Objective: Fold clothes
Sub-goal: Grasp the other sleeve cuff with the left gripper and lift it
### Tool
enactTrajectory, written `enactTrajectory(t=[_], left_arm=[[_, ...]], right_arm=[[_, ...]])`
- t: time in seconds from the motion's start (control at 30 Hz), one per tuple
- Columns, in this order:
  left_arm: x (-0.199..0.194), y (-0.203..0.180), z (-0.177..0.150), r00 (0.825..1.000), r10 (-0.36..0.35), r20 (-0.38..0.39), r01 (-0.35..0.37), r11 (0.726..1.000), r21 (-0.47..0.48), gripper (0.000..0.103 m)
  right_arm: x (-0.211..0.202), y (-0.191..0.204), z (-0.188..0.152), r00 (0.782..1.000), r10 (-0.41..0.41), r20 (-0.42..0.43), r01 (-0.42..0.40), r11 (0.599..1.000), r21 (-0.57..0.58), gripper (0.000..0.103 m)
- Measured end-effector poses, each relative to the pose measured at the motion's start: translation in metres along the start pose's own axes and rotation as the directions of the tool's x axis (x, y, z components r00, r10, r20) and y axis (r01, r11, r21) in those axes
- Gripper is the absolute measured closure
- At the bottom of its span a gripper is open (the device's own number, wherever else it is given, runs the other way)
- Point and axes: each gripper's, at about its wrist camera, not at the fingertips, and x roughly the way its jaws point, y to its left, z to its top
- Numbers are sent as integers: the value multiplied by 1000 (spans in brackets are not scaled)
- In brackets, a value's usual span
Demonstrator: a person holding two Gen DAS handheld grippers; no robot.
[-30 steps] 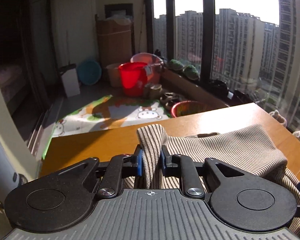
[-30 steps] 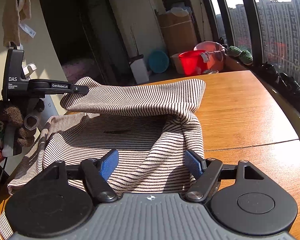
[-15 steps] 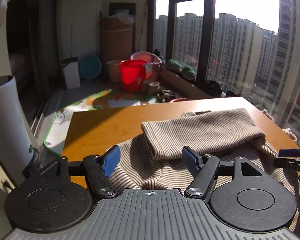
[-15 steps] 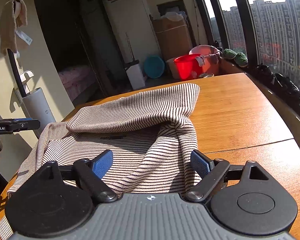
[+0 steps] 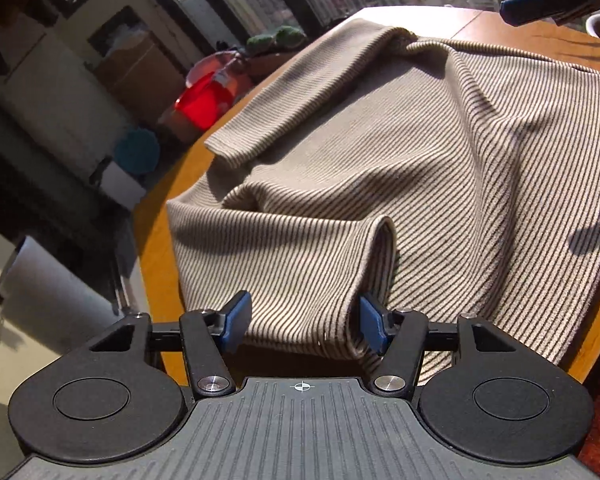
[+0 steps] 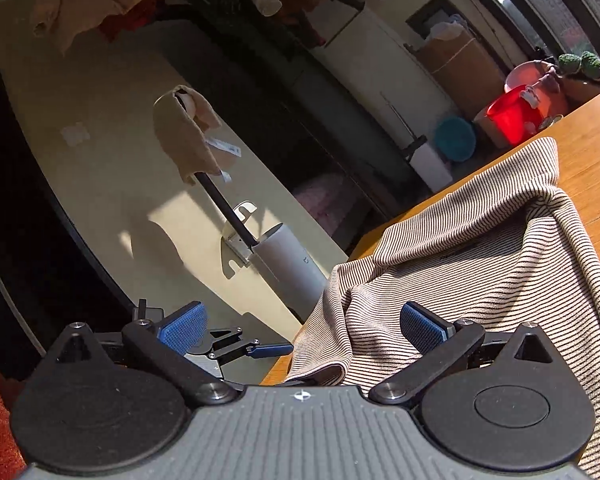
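Begin at the left hand-held gripper [image 5: 304,322], pointed steeply down at the near edge of the surface [image 5: 156,264] and standing about half open after just narrowing its jaws. Note the loose fold of the striped top [image 5: 380,152] lying between the blue pads, apparently not yet pinched. Push a little deeper over that hem before closing, to catch both layers of the fold rather than the lip alone. Close firmly, given the slippery look of the fine knit. Look next to the right hand-held gripper [image 6: 302,328], at the same near edge of the surface but further along. Spread to its widest after just opening its jaws, holding nothing, with only a corner of cloth below the gap. Bring it down onto its own stretch of hem and match the left's depth of bite. Leave alone the part already folded over toward the far side of the surface. With both grips firm, lift just clear of the surface, keep the hem taut between the two, and carry it evenly toward the far edge. Watch for the cloth hanging off the near edge dragging or bunching.
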Motion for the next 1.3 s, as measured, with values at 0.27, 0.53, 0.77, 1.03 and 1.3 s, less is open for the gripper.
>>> enactTrajectory(t=[0.27,0.53,0.77,1.03,1.3], left_arm=[[10,34,17,995,-87,-51,68,950,-304,94],[-41,136,28,975,-163,152,220,602,-768,95],[-83,180,52,917,-151,370,398,436,-807,95],[-97,214,76,857,-86,509,507,315,-802,95],[-102,206,106,873,-71,483,463,434,-773,96]], right_arm=[[14,13,-33,979,-177,-100,170,983,-75,0],[20,18,-46,982,-119,-144,106,990,-97,0],[14,15,-48,984,-126,-129,117,990,-76,0],[11,9,-49,984,-131,-122,125,991,-51,0],[8,6,-50,984,-137,-117,134,990,-37,0]])
